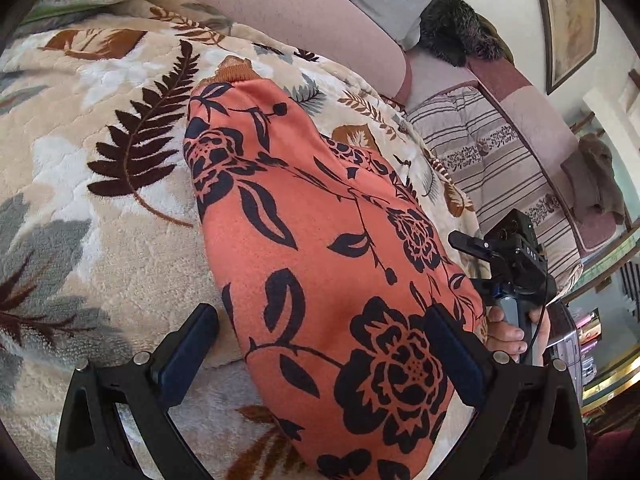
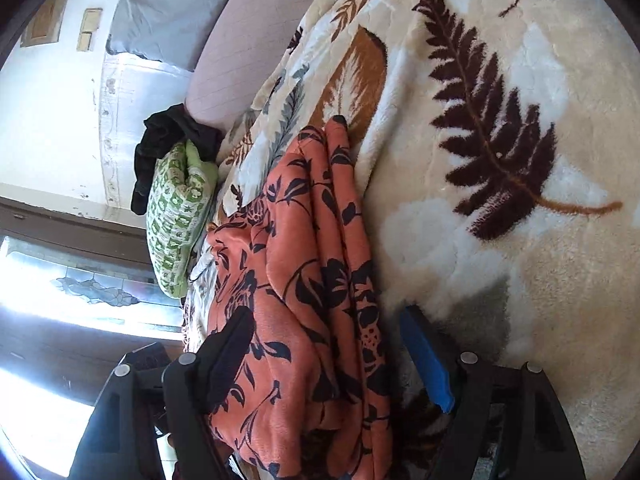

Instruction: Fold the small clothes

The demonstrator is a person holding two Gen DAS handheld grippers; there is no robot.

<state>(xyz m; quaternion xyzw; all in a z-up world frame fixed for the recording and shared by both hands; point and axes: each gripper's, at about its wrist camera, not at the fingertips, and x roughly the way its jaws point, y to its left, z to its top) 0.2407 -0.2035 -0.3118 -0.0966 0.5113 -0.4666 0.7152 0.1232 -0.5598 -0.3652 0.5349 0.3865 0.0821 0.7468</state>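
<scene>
An orange garment with a dark floral print (image 1: 320, 248) lies stretched out on a cream blanket with fern leaves (image 1: 100, 160). My left gripper (image 1: 320, 352) is open, its jaws set wide on either side of the garment's near end. The right gripper shows in the left wrist view (image 1: 480, 248) at the garment's right edge, held by a hand. In the right wrist view the garment (image 2: 312, 280) lies bunched in folds between the wide jaws of my open right gripper (image 2: 332, 356). The fern blanket (image 2: 520, 240) lies to its right.
A green and white patterned pillow (image 2: 176, 220) and a dark cloth (image 2: 168, 140) lie at the far end of the bed. A striped cushion (image 1: 480, 152) and pink bolster (image 1: 320, 20) lie beyond the garment. A window (image 2: 60, 280) is at left.
</scene>
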